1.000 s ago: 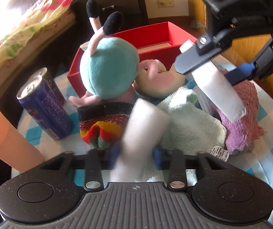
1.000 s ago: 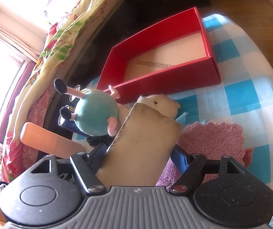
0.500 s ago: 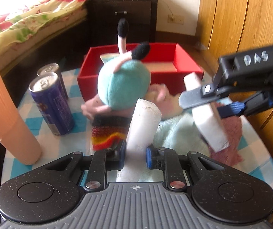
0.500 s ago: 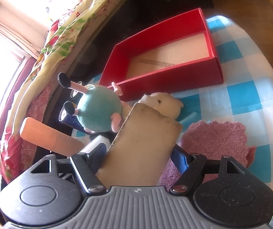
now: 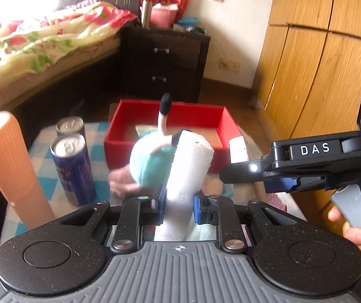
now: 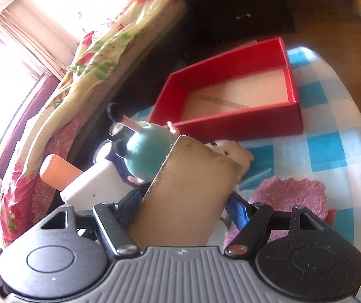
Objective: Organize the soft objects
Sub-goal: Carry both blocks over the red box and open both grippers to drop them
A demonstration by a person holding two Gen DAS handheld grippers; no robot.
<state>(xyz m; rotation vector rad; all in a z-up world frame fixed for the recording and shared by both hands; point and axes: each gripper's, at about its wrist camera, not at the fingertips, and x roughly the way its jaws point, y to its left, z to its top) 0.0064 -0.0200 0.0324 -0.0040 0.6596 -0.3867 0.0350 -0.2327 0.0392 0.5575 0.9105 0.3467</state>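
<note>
My left gripper [image 5: 179, 199] is shut on a teal-headed plush doll [image 5: 150, 161] with black-tipped antennae and holds it above the table. The white finger pad [image 5: 188, 166] hides much of it. The doll also shows in the right wrist view [image 6: 147, 151]. An empty red box [image 5: 170, 131] stands behind it, also in the right wrist view [image 6: 233, 101]. My right gripper [image 6: 185, 202] is open over a cream plush [image 6: 233, 151] and a pink towel [image 6: 291, 197]; its tan pad [image 6: 190, 192] fills the view.
Two drink cans [image 5: 73, 166] and an orange ribbed bottle [image 5: 11, 171] stand at the table's left. The table has a blue-and-white checked cloth [image 6: 332, 131]. A bed [image 5: 41, 48], a dark dresser [image 5: 165, 60] and wooden wardrobe doors [image 5: 306, 63] surround it.
My left gripper has closed on the doll and lifted it up off the table. The right gripper has stayed open above the towels.
</note>
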